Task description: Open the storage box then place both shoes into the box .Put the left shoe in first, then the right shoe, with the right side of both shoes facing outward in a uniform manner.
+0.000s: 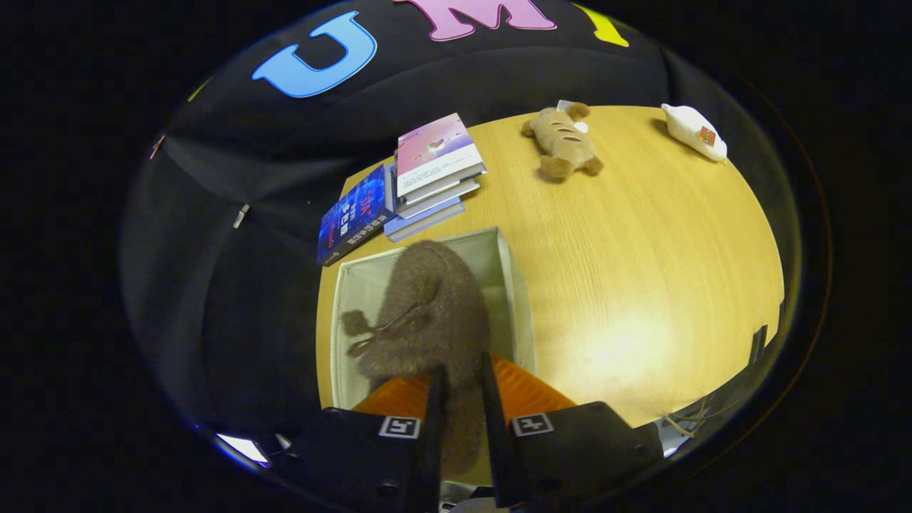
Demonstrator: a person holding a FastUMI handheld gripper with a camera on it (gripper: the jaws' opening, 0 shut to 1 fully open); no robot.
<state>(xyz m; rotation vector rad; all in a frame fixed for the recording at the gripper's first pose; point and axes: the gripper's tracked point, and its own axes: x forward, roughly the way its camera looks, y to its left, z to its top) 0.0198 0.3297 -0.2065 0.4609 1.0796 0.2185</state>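
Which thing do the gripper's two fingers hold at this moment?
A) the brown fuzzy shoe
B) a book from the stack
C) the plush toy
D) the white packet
A: the gripper has both fingers pressed on the brown fuzzy shoe, above the open storage box.

The fuzzy brown shoe (434,313), with a small pom-pom bow at its 9 o'clock side, hangs toe-forward over the open cream fabric storage box (514,299), its heel pinched between the fingers of the gripper (462,399).
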